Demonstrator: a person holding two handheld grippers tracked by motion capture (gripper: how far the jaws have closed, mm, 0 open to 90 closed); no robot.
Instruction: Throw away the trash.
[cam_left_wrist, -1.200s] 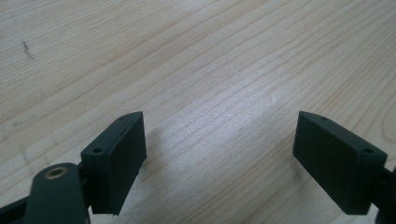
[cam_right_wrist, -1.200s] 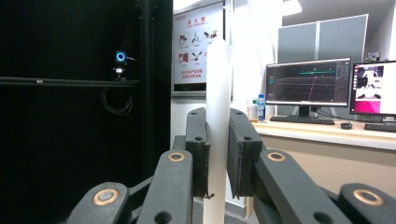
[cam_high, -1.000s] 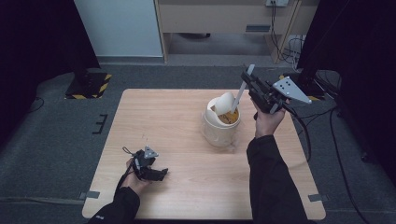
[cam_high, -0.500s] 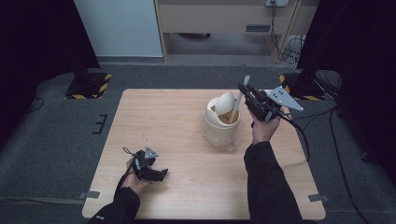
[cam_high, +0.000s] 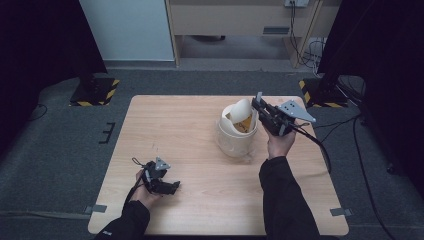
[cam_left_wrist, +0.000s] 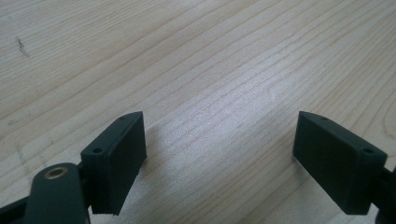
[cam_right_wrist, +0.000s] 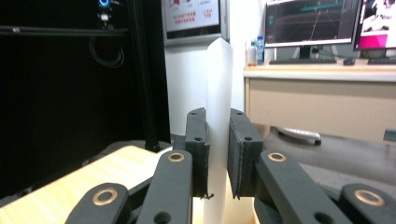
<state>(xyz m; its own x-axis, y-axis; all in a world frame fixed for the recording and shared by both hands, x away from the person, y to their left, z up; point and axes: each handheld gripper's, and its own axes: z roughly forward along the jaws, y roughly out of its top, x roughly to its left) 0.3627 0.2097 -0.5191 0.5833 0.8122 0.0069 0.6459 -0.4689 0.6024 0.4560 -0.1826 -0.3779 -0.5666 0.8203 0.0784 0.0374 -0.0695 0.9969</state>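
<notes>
Light wood table (cam_high: 200, 150), bare grain, on grey carpet. Far side: pale panel (cam_high: 127, 30) at left, wooden desk (cam_high: 240, 17) at centre, cables (cam_high: 305, 45) at right, black curtains on both flanks. Two yellow-black striped bases (cam_high: 95, 90) on the floor, one off each far corner.

Count: one table, one tub, one lid, two grippers, two forearms in dark sleeves.

White tub (cam_high: 237, 135) right of table centre, toward the far edge, yellow contents inside. White lid (cam_right_wrist: 218, 112) standing on edge at the tub's far-right rim, clamped between the pads of the right gripper (cam_high: 262, 111), which leans in from the right; thin edge of lid seen upright in the right gripper view.

Left gripper (cam_high: 172, 187) at near left, low over the table, jaws wide apart, nothing between them.
</notes>
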